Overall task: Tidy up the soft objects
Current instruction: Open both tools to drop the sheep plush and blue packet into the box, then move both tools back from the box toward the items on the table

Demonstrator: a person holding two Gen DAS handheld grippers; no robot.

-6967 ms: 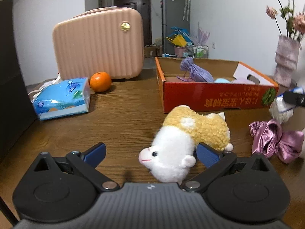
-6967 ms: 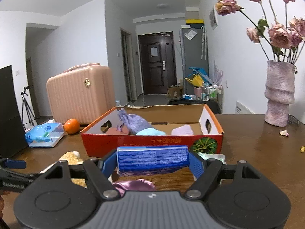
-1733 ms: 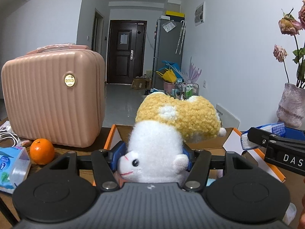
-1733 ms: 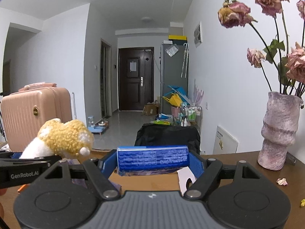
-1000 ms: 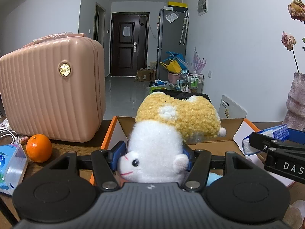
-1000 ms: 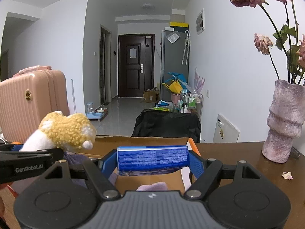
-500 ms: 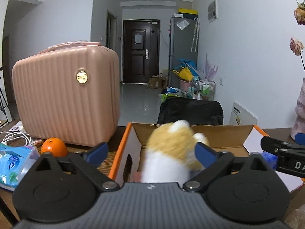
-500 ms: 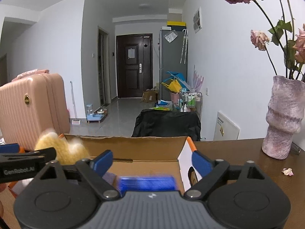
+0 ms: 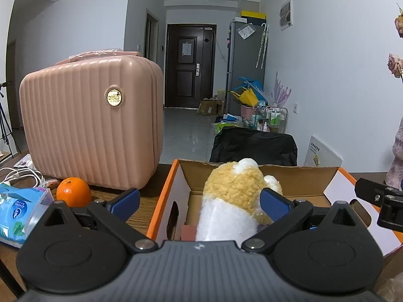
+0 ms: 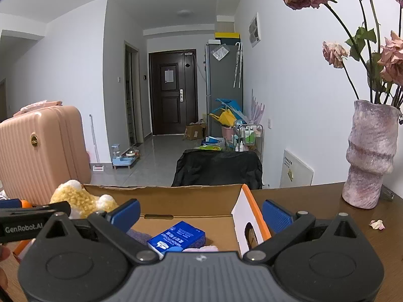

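A yellow and white plush toy (image 9: 233,203) stands inside the orange-edged cardboard box (image 9: 163,201), free of my open left gripper (image 9: 200,201), whose fingers sit wide on either side of it. The plush also shows at the left in the right wrist view (image 10: 80,198). My right gripper (image 10: 200,214) is open and empty above the box (image 10: 249,209). A blue tissue pack (image 10: 176,236) lies inside the box just below it, beside a purple cloth (image 10: 137,235) and a pink soft item (image 10: 201,248).
A pink suitcase (image 9: 90,123) stands on the wooden table left of the box, with an orange (image 9: 73,195) and a blue tissue bag (image 9: 19,214) before it. A purple vase (image 10: 370,156) with dried roses stands at the right. A petal (image 10: 377,224) lies on the table.
Both grippers have opened over the box. The plush dropped from the left gripper into the box and the blue tissue pack dropped from the right gripper into the box.
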